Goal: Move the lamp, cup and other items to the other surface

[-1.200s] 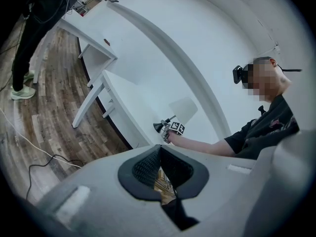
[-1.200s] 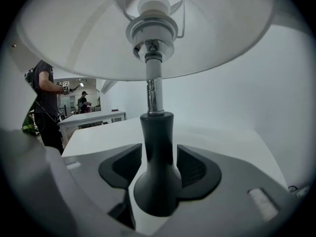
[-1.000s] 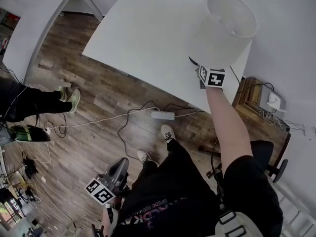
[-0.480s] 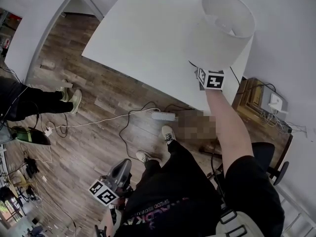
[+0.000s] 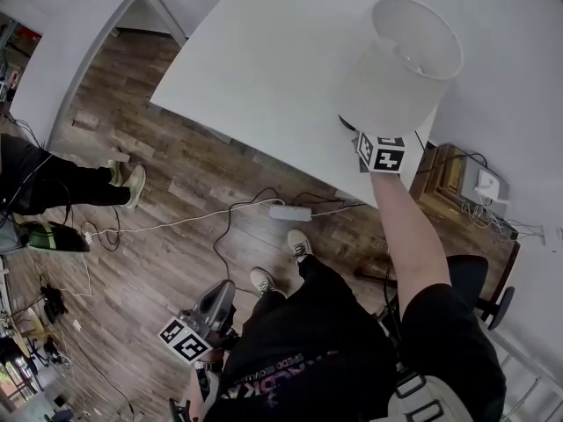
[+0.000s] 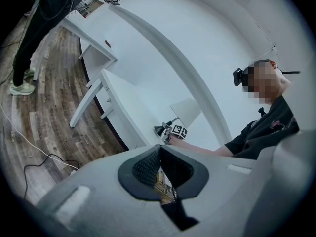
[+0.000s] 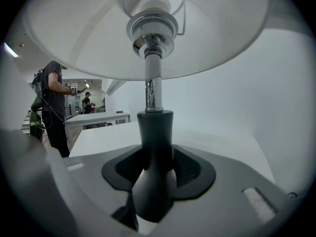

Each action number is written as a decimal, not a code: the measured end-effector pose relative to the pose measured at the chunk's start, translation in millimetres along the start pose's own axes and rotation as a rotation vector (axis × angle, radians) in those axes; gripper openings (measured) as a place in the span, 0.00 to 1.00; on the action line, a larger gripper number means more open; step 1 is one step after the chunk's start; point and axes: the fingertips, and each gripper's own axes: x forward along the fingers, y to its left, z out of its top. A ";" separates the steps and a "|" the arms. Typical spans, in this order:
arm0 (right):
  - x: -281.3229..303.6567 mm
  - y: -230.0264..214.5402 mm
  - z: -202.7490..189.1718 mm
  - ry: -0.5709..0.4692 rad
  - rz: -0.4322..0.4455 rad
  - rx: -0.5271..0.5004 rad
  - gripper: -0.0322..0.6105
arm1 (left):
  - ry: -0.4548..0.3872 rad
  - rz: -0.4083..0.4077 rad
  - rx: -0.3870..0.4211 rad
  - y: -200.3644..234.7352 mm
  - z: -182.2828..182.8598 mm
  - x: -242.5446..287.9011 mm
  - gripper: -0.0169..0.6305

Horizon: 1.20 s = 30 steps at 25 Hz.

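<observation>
Head view, steeply down: reached with the right hand-held gripper [image 5: 354,127] under the white shade of the lamp [image 5: 400,60], at the near right corner of the white bench [image 5: 255,60]. Right gripper view: clamped both pads [image 7: 188,170] of the right hand-held gripper [image 7: 154,152] against the flared black neck of the lamp [image 7: 153,93], with chrome stem and shade straight above and the bench [image 7: 103,135] behind. Could not quite tell whether the base rested on the bench or hung just off it. Held the left hand-held gripper [image 5: 218,295] low beside the legs, over the wooden floor [image 5: 176,174], well apart from the bench. Left gripper view: carried the left hand-held gripper [image 6: 159,151] with tips together and nothing between, aimed toward the lamp [image 6: 186,111] and bench [image 6: 123,100]. Saw a white power strip [image 5: 289,211] lying on the wooden floor just below the bench edge.
</observation>
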 end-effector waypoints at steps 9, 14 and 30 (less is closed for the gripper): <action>-39.1 8.0 25.5 -0.026 -0.042 -0.030 0.31 | 0.040 -0.086 0.035 -1.1 12.6 -9.2 0.03; -71.7 13.3 29.4 -0.034 -0.077 0.007 0.31 | 0.055 -0.131 0.046 2.4 19.7 -22.7 0.03; -237.4 -26.1 20.2 -0.063 -0.326 0.092 0.31 | 0.179 -0.344 0.112 -11.6 20.5 -43.3 0.03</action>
